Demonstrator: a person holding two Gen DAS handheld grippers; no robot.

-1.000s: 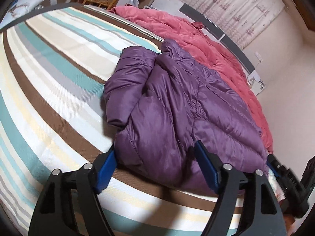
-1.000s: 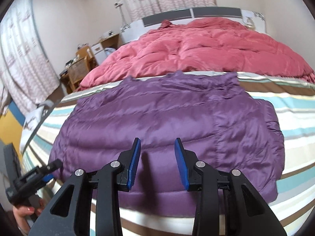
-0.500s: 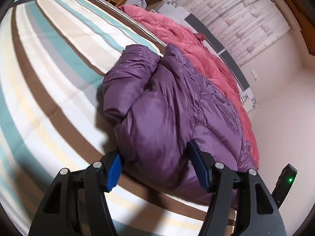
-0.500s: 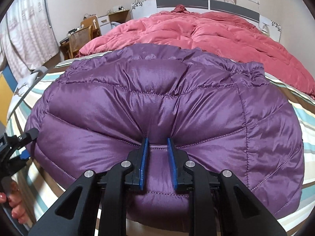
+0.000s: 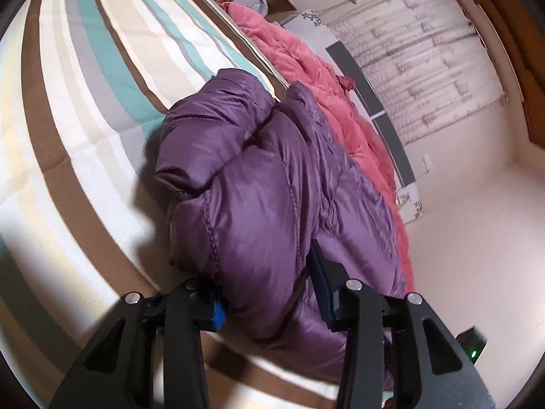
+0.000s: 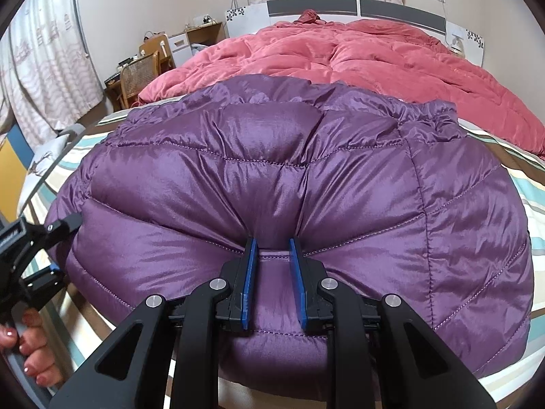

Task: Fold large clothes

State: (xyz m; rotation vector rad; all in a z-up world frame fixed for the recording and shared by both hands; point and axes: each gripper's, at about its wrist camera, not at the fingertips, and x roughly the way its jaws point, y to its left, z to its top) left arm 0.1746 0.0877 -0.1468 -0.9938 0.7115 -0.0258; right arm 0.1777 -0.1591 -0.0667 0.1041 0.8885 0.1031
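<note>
A purple puffer jacket (image 6: pixel 306 177) lies bunched on the striped bed (image 5: pixel 68 136). My right gripper (image 6: pixel 274 276) is shut on a fold of the jacket's near hem, the fabric pinched between the blue pads. My left gripper (image 5: pixel 269 293) has its jaws around the jacket's end (image 5: pixel 259 204), a thick bulge of fabric between them; it also shows at the left edge of the right wrist view (image 6: pixel 37 238), touching the jacket's side.
A pink quilt (image 6: pixel 357 54) covers the far half of the bed, right behind the jacket. A headboard (image 6: pixel 340 5), a wicker chair (image 6: pixel 136 71) and a desk stand beyond. Curtains (image 6: pixel 41 78) hang on the left. Striped sheet lies on both sides of the jacket.
Both grippers moved in onto the jacket. The right jaws closed on the near hem and bunched the fabric up. The left jaws narrowed around the jacket's end.
</note>
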